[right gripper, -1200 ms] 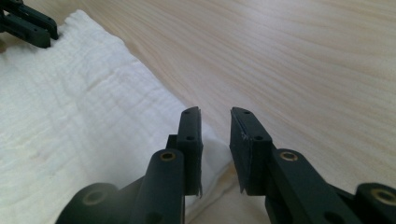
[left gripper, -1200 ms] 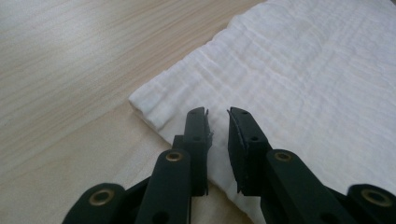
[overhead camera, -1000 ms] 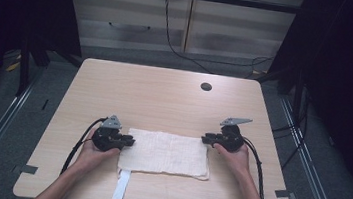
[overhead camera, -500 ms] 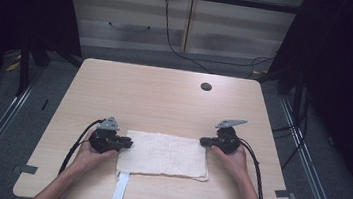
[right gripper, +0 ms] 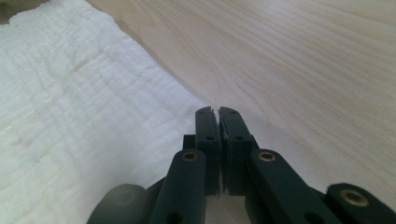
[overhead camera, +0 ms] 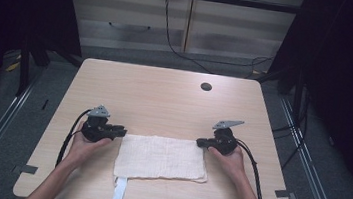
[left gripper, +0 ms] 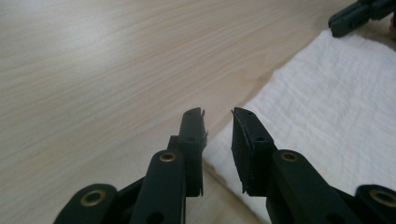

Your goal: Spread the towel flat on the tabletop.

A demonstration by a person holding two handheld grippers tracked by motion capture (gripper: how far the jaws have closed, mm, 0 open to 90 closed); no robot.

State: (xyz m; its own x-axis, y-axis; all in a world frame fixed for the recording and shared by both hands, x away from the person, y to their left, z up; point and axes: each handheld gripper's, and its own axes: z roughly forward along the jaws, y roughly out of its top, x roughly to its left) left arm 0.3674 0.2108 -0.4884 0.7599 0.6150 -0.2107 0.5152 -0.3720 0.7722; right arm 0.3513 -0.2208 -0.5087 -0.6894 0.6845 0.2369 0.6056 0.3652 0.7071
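A white folded cloth point(overhead camera: 160, 158) lies flat near the table's front edge. My left gripper point(overhead camera: 121, 132) sits at its far left corner. In the left gripper view its jaws point(left gripper: 218, 114) have just been opening; a narrow gap stands between them with nothing in it, and the cloth point(left gripper: 327, 107) lies just beyond and to the right. My right gripper point(overhead camera: 199, 143) is at the far right corner. Its jaws point(right gripper: 215, 111) have just closed, and the cloth's point(right gripper: 70, 107) corner edge runs in under the tips.
The wooden table point(overhead camera: 164, 98) stretches bare beyond the cloth, with a dark round hole point(overhead camera: 206, 87) near its far edge. A white strip point(overhead camera: 118, 193) hangs over the front edge below the cloth. Black cables trail from both grippers along the person's forearms.
My left gripper has lifted a little and drawn back off the cloth's left corner. The right gripper has stayed at its corner. The cloth lies as before.
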